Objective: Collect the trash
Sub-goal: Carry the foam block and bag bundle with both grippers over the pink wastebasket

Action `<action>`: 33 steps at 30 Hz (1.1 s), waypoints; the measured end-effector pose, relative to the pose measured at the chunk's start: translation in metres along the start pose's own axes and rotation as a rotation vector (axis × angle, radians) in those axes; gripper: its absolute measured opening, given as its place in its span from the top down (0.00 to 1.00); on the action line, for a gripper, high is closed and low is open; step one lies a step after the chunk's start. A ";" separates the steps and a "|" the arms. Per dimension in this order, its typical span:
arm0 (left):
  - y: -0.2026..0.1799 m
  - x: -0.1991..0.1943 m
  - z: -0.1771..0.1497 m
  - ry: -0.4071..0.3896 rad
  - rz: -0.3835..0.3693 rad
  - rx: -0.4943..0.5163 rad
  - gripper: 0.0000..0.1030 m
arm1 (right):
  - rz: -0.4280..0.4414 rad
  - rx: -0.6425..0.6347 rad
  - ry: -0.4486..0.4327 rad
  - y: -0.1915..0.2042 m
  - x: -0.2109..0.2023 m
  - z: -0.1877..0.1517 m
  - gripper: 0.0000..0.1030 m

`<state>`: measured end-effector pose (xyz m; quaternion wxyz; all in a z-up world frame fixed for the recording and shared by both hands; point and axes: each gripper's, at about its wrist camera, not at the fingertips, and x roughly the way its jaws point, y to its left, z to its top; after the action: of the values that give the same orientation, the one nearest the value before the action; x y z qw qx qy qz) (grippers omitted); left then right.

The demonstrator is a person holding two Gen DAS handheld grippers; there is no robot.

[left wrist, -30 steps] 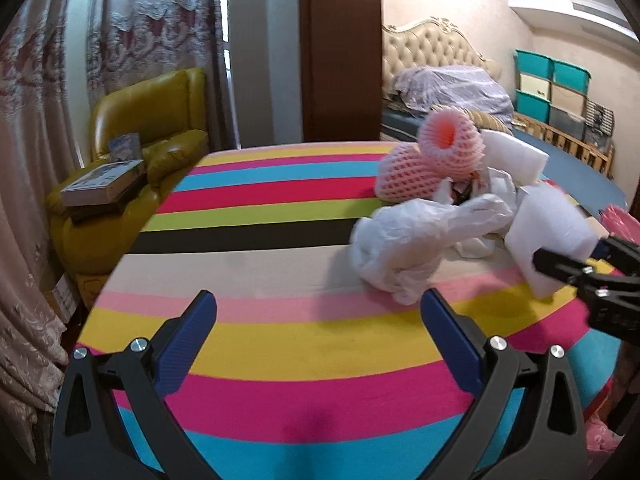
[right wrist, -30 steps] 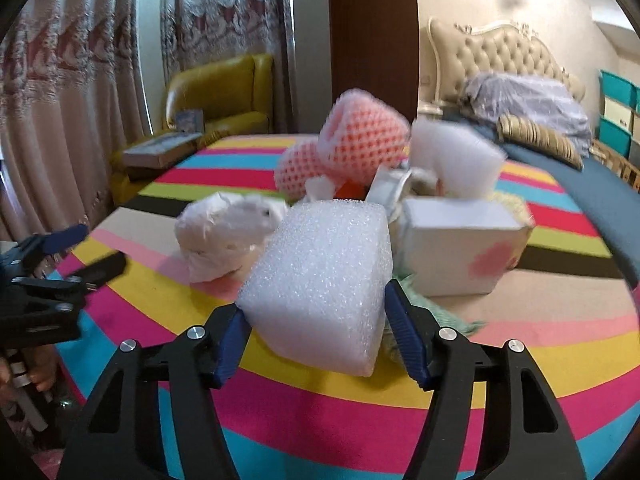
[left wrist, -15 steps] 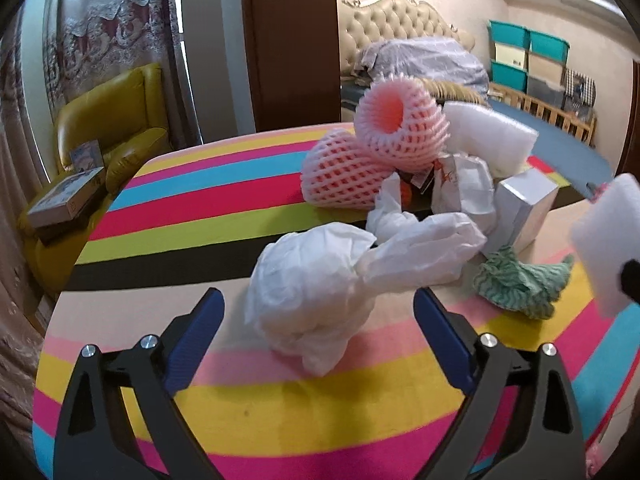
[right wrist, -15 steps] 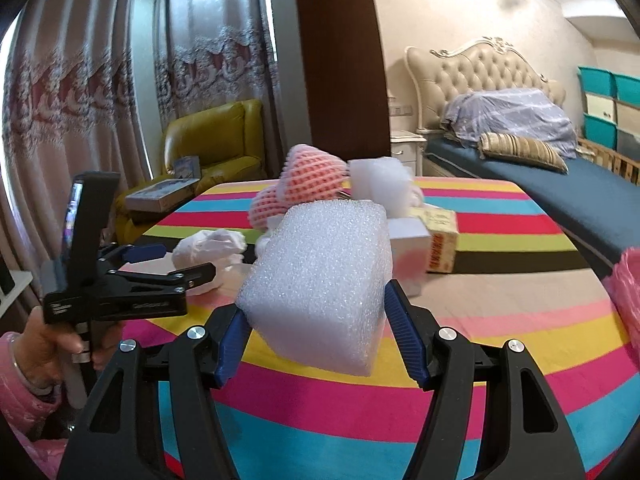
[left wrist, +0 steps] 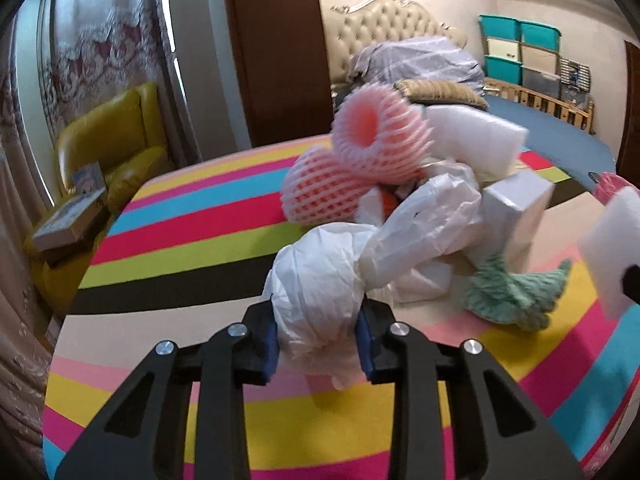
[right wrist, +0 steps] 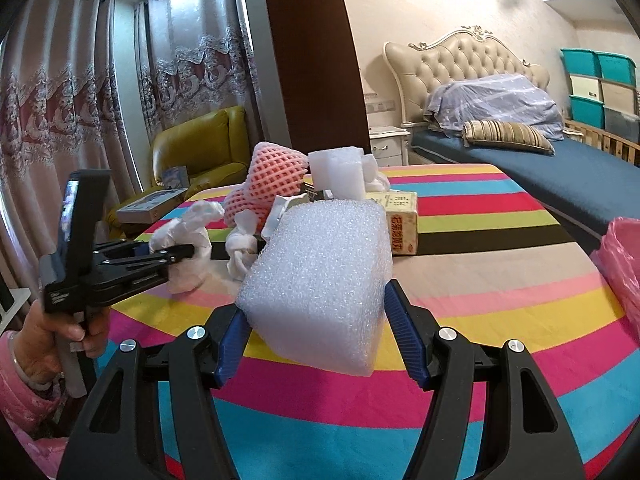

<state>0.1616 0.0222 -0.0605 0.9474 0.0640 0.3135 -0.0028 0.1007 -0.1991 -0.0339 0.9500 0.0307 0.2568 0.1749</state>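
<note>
A crumpled white plastic wrap lies at the near side of the trash pile on the striped table. My left gripper is closing on the wrap, and both blue pads press into its lower bulge. The right wrist view shows that gripper from the side, its tips in the wrap, with a person's hand on the handle. My right gripper is shut on a white foam block, held above the table. The block also shows at the right edge of the left wrist view.
Two pink foam fruit nets, a white box, a green cloth and a yellow carton make up the pile. A pink bag hangs at the table's right edge. A yellow armchair and a bed stand beyond.
My left gripper moved in on the white wrap and its wide jaws closed onto it. The right gripper swung away from the pile, still holding the foam block.
</note>
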 end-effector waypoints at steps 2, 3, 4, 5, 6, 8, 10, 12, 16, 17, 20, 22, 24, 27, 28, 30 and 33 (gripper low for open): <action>-0.006 -0.008 0.000 -0.012 -0.026 -0.003 0.71 | -0.007 0.002 -0.003 -0.004 -0.002 -0.001 0.40; -0.008 -0.013 -0.001 -0.015 -0.036 -0.004 0.71 | -0.014 0.003 -0.007 -0.006 -0.004 -0.001 0.40; -0.011 -0.017 -0.001 -0.018 -0.045 -0.003 0.71 | -0.019 0.006 -0.010 -0.008 -0.006 -0.001 0.40; -0.016 -0.021 0.000 -0.022 -0.054 0.002 0.71 | -0.026 0.014 -0.015 -0.013 -0.008 -0.001 0.40; -0.021 -0.025 -0.001 -0.029 -0.063 0.009 0.71 | -0.032 0.020 -0.017 -0.016 -0.009 -0.001 0.40; -0.032 -0.032 0.000 -0.044 -0.081 0.029 0.71 | -0.043 0.030 -0.023 -0.023 -0.013 -0.002 0.40; -0.044 -0.037 0.001 -0.058 -0.097 0.046 0.71 | -0.056 0.037 -0.028 -0.029 -0.016 -0.003 0.40; -0.057 -0.042 0.002 -0.069 -0.119 0.061 0.71 | -0.066 0.041 -0.036 -0.033 -0.020 -0.004 0.40; -0.081 -0.048 0.002 -0.081 -0.159 0.093 0.71 | -0.093 0.051 -0.054 -0.045 -0.029 -0.005 0.40; -0.088 -0.049 0.002 -0.082 -0.176 0.101 0.71 | -0.099 0.054 -0.057 -0.049 -0.030 -0.005 0.40; -0.105 -0.050 0.005 -0.085 -0.216 0.118 0.71 | -0.126 0.069 -0.070 -0.062 -0.036 -0.005 0.40; -0.115 -0.050 0.007 -0.085 -0.237 0.132 0.71 | -0.145 0.082 -0.078 -0.072 -0.041 -0.005 0.40; -0.129 -0.048 0.010 -0.083 -0.269 0.150 0.71 | -0.163 0.091 -0.087 -0.080 -0.046 -0.006 0.40; -0.149 -0.047 0.014 -0.080 -0.307 0.173 0.71 | -0.196 0.102 -0.101 -0.094 -0.054 -0.005 0.40; -0.155 -0.046 0.015 -0.079 -0.320 0.181 0.71 | -0.213 0.103 -0.108 -0.099 -0.058 -0.005 0.40; -0.169 -0.045 0.018 -0.075 -0.352 0.199 0.71 | -0.240 0.101 -0.121 -0.109 -0.065 -0.003 0.40; -0.191 -0.045 0.027 -0.079 -0.410 0.228 0.71 | -0.295 0.108 -0.142 -0.127 -0.078 -0.002 0.40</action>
<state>0.1329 -0.1726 -0.0353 0.9253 0.1055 0.2801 -0.2330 0.0770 -0.3453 -0.0169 0.9781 0.0558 0.1998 0.0167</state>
